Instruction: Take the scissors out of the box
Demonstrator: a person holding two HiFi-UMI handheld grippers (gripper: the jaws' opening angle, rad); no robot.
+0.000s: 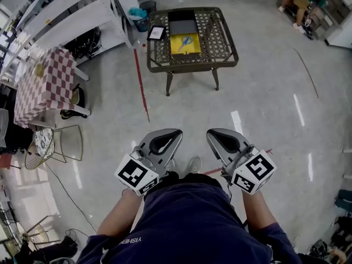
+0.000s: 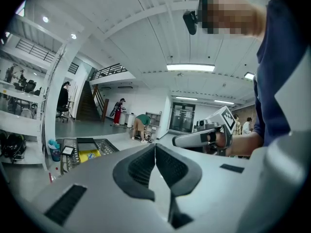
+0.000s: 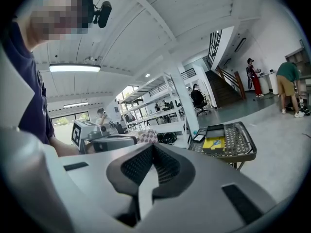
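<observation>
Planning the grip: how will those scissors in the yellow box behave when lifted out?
The scissors look small and thin, so probably light and stiff. They lie flat in the box, so likely hard to get under; the blades may swing open if only one handle is pinched. Too distant for detail.

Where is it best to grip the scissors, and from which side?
Probably from straight above: the scissors lie flat in the open yellow box, whose walls block the sides. Grip across the blue handles; finer detail is too small to see.
</observation>
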